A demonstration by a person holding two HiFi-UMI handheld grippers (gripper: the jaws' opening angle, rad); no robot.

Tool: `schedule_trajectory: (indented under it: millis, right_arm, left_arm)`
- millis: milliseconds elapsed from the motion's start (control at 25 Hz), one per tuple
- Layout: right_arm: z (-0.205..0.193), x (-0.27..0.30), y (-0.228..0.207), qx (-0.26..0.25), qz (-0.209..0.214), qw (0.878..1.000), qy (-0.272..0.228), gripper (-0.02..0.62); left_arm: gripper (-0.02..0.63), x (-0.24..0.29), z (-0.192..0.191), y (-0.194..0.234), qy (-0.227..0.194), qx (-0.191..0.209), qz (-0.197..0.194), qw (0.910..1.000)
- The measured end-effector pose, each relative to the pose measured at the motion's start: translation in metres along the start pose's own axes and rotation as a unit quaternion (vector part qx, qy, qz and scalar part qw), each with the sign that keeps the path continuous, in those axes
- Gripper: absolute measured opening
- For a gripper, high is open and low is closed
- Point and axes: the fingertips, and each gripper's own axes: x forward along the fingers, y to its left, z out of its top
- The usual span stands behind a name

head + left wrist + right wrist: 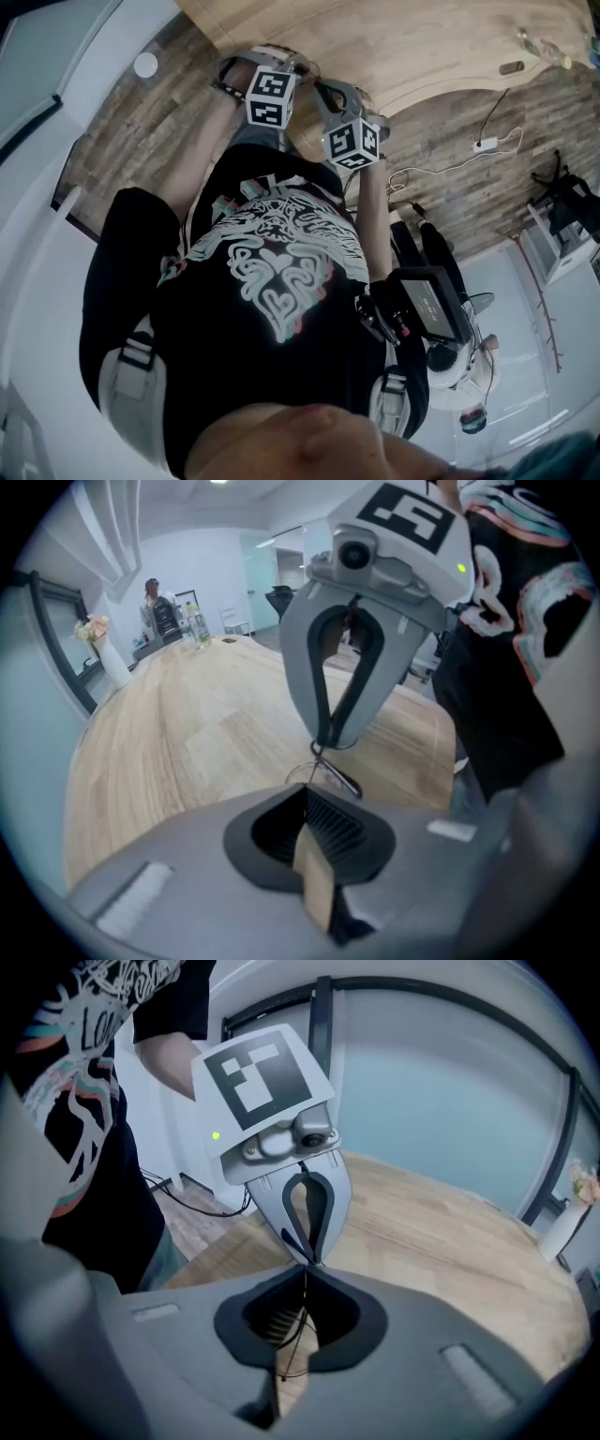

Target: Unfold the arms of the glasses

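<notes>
Glasses [338, 774], thin wire: L tool [307, 789] shut tight on them, R tool [305, 1269] likewise.

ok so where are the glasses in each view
head view: not visible
left gripper view: glasses at centre, at the right gripper's jaw tips
right gripper view: glasses low centre, a thin wire between that gripper's own shut jaws
shared landmark: the wooden table, in all three

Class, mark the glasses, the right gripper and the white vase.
glasses [342, 778]: left gripper view, on the dark arm.
right gripper [322, 744]: left gripper view, between its closed fingertips.
white vase [112, 666]: left gripper view, on its body.
</notes>
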Motion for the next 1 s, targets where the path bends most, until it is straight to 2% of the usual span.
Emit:
schedule_trajectory:
  millis: [80,120,240,360,480,680,720,760,840,1000]
  right_arm:
    - [0.001,0.0,0.001,-0.019,-0.009,1.0,0.011,0.003]
    - [0.002,-0.001,0.002,-0.024,-0.011,1.0,0.015,0.034]
    - [0.003,-0.001,0.001,-0.044,-0.021,0.998,0.031,0.068]
    - [0.004,0.0,-0.002,-0.08,-0.033,0.995,0.05,0.089]
    - [0.008,0.005,0.0,-0.118,-0.027,0.99,0.066,0.094]
    - [0.008,0.019,0.007,-0.181,-0.014,0.98,0.087,0.087]
    - [0.008,0.02,0.007,-0.192,-0.015,0.977,0.088,0.074]
    - [0.009,0.02,0.007,-0.201,-0.018,0.976,0.088,0.033]
    - [0.011,0.02,0.006,-0.211,-0.023,0.973,0.087,0.003]
    - [0.015,0.017,0.004,-0.219,-0.037,0.972,0.071,0.002]
  left_arm:
    - [-0.011,0.0,0.0,-0.001,-0.001,-0.001,-0.002,1.0]
    - [-0.011,0.0,-0.001,-0.002,-0.001,-0.001,-0.003,1.0]
    - [-0.011,0.001,-0.002,-0.004,-0.001,-0.003,-0.006,1.0]
    - [-0.011,0.0,-0.002,-0.004,-0.002,-0.008,-0.006,1.0]
    - [-0.011,-0.001,-0.001,-0.004,-0.003,-0.01,-0.008,0.9999]
    - [-0.011,0.003,0.001,-0.004,-0.001,-0.007,-0.012,0.9999]
    - [-0.011,0.004,0.001,-0.004,-0.001,-0.007,-0.012,0.9999]
    - [-0.011,0.005,0.001,-0.003,-0.001,-0.008,-0.013,0.9999]
    - [-0.011,0.006,-0.001,-0.003,0.001,-0.012,-0.014,0.9998]
    - [-0.011,0.008,-0.006,0.0,0.008,-0.014,-0.006,0.9999]
